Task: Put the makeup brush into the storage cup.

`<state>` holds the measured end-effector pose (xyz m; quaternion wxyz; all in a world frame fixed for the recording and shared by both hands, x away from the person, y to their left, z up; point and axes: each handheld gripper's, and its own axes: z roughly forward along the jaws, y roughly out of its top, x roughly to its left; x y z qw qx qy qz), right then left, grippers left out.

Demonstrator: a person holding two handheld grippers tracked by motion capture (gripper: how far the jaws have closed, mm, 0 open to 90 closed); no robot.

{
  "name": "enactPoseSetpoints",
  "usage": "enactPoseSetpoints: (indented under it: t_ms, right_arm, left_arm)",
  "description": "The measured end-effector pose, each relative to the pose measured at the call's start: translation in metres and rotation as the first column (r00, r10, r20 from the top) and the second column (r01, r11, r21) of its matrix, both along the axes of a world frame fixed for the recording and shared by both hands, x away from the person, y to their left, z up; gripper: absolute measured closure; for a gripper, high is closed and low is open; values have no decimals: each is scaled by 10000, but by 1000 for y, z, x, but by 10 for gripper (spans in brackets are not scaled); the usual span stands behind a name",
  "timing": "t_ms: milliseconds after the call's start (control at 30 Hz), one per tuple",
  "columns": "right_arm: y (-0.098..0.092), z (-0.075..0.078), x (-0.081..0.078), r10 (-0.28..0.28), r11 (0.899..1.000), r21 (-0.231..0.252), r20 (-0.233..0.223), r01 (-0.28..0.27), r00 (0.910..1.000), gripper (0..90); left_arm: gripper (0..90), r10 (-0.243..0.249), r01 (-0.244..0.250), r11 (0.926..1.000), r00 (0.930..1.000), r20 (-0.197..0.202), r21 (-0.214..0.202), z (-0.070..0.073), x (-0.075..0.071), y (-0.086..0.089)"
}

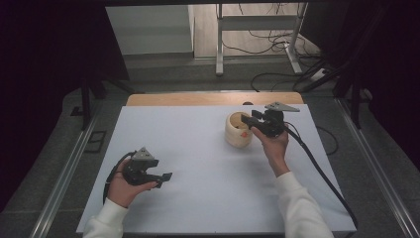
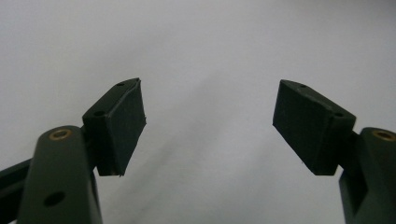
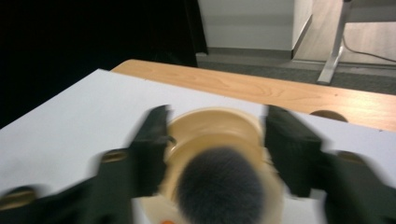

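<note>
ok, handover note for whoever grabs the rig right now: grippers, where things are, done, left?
Left gripper: open, holding nothing, low over the near-left of the white table.
Right gripper: open, jaws on either side of the cream wooden cup at the far right of the table; not closed on it.
A dark fuzzy thing shows in the cup, blurred in the right gripper view; I can't identify it.
Done: right gripper is at the cup.
Left: probably a grasp at the cup; nothing gripped yet.
</note>
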<state>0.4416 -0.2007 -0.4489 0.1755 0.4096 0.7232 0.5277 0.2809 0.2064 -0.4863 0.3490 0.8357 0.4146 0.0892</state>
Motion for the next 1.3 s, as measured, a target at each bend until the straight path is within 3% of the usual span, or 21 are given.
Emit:
enactPoseSetpoints:
  t_ms: [167,333,533,600,933,1100,1300]
  right_arm:
    - [-5,5,1,-306,9995,-37,50,306,9995,162]
    - [-8,10,-1,-185,9998,-116,152,187,9997,106]
    - [-10,14,-4,-22,9997,-238,240,28,9997,94]
    - [-10,14,-7,256,9994,-220,155,-252,9996,93]
    - [-8,12,-12,531,9980,-353,79,-527,9986,97]
    - [-12,15,-23,510,9979,-414,108,-505,9986,100]
    - [-18,15,-38,517,9952,-837,72,-509,9986,101]
  left_arm:
    - [271,-43,43,10000,9999,-103,-39,0,0,0]
    - [268,-70,69,9999,9999,-117,-156,1,2,0]
    - [264,-44,39,9997,9998,-185,-249,1,4,1]
    - [261,-38,32,9995,9998,-203,-306,1,4,2]
    - [244,432,-434,9979,9991,-53,-477,3,2,9]
    - [242,501,-499,9974,9987,11,-518,3,0,11]
    - [243,490,-491,9975,9988,-25,-504,0,-1,11]
